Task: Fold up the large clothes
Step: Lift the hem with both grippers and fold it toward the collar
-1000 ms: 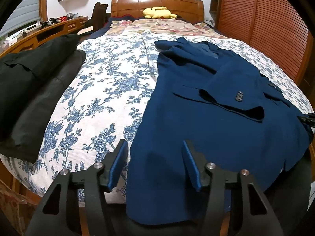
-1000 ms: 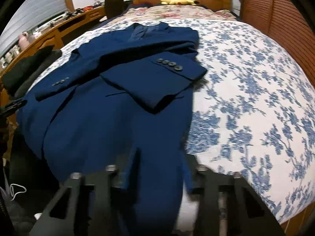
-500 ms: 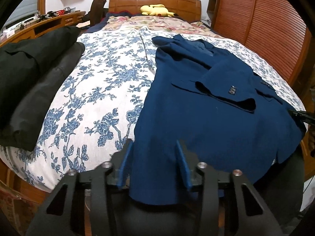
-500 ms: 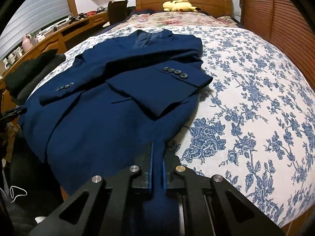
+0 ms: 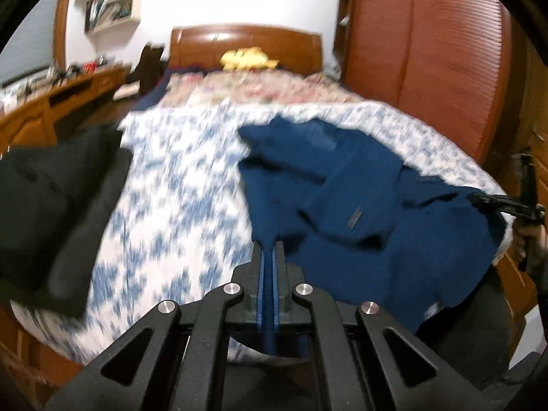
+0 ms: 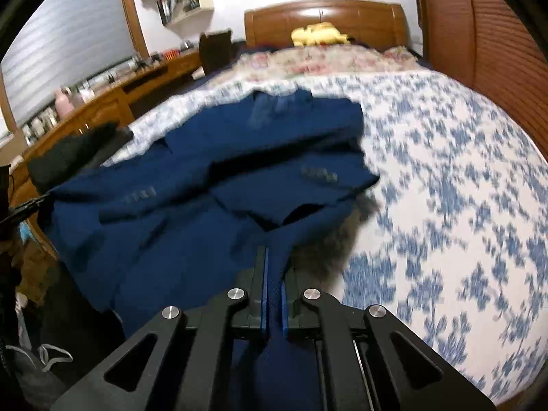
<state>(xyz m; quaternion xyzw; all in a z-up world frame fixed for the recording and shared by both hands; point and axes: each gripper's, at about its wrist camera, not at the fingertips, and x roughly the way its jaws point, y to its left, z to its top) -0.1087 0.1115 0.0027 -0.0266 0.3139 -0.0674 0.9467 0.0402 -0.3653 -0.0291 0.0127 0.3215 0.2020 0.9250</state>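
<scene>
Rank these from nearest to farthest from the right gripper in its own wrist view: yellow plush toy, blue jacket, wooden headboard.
1. blue jacket: its hem is clamped in the right gripper.
2. yellow plush toy: far end of the bed.
3. wooden headboard: just behind the toy.

Both views are smeared by motion blur, so the blue floral print of the bedspread (image 5: 178, 205) dissolves into streaks and its flowers cannot be made out. The sleeve buttons on the navy jacket (image 6: 191, 212) show only as grey smudges, too blurred to count. The jacket's near hem disappears behind the left gripper (image 5: 269, 253) and the right gripper (image 6: 273, 263), so how much cloth sits between the pads is hidden. The black garment (image 5: 44, 205) is cut off by the left edge. The yellow plush toy (image 6: 320, 34) is too blurred to identify. Items on the wooden desk (image 6: 102, 102) are too small to tell.
</scene>
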